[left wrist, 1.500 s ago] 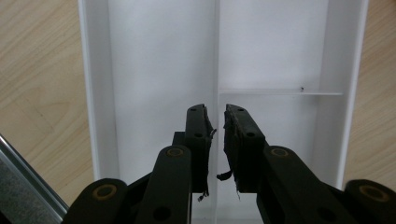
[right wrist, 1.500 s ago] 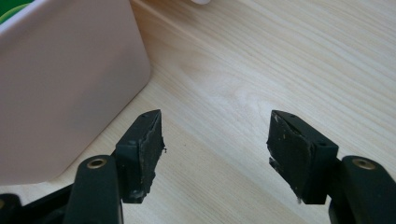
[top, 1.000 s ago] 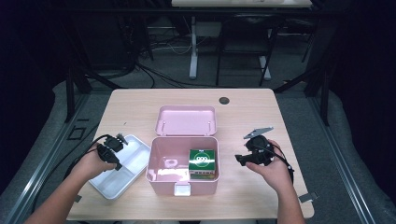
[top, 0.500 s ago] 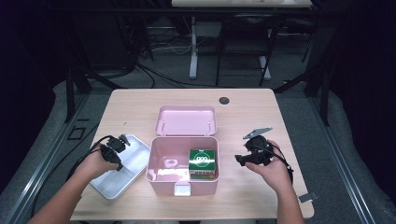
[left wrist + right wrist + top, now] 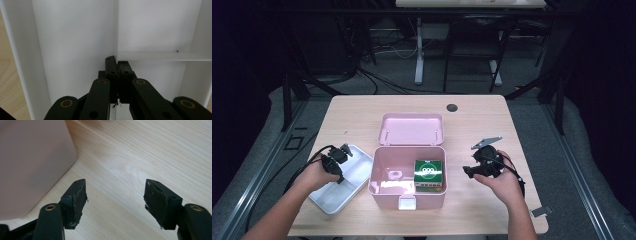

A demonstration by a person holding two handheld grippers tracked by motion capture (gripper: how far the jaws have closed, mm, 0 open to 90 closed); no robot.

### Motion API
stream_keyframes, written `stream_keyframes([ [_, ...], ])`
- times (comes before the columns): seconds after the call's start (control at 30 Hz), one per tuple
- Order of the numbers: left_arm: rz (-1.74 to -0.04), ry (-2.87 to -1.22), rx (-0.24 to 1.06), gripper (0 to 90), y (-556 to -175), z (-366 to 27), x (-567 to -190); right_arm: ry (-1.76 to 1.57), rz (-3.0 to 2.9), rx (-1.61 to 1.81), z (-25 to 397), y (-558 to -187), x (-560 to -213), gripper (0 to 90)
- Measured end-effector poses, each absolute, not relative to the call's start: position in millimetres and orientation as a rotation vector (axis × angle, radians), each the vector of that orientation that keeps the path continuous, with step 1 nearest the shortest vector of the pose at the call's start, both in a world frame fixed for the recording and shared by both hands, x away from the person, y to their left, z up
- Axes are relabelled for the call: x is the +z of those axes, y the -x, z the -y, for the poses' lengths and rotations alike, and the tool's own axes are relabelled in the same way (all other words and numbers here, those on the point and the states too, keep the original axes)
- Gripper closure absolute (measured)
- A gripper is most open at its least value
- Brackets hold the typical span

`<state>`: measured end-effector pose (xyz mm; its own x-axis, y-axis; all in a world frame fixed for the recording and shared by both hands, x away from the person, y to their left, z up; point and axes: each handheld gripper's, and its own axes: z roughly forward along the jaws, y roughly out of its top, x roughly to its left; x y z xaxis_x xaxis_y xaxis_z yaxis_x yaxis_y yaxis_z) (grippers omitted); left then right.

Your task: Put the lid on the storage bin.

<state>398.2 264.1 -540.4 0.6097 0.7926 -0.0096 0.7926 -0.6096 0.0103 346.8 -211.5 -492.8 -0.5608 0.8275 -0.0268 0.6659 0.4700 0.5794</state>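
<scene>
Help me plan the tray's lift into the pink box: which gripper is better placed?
Left. The left gripper sits shut on the white tray's divider, while the right gripper hangs open over bare table beside the pink box.

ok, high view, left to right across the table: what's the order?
left hand-held gripper → white tray → pink box → green carton inside it → right hand-held gripper
</scene>
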Motion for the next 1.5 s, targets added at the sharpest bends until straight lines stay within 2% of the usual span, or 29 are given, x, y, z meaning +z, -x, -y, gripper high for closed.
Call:
stream_keyframes([
  [0.27, -1.361, -2.803, 0.01, 88.8, -396.9, -264.9, -524.4, -1.271, -2.424, 0.761, 211.5, -347.1, -493.7, 34.1],
  [0.8, -1.328, -2.756, 0.08, 88.8, -392.9, -272.2, -464.0, -1.279, -2.415, 0.747, 211.8, -347.0, -494.2, 34.1],
  [1.5, -1.279, -2.749, 0.143, 88.8, -392.9, -263.0, -396.1, -1.29, -2.411, 0.75, 213.4, -347.3, -494.8, 34.0],
])
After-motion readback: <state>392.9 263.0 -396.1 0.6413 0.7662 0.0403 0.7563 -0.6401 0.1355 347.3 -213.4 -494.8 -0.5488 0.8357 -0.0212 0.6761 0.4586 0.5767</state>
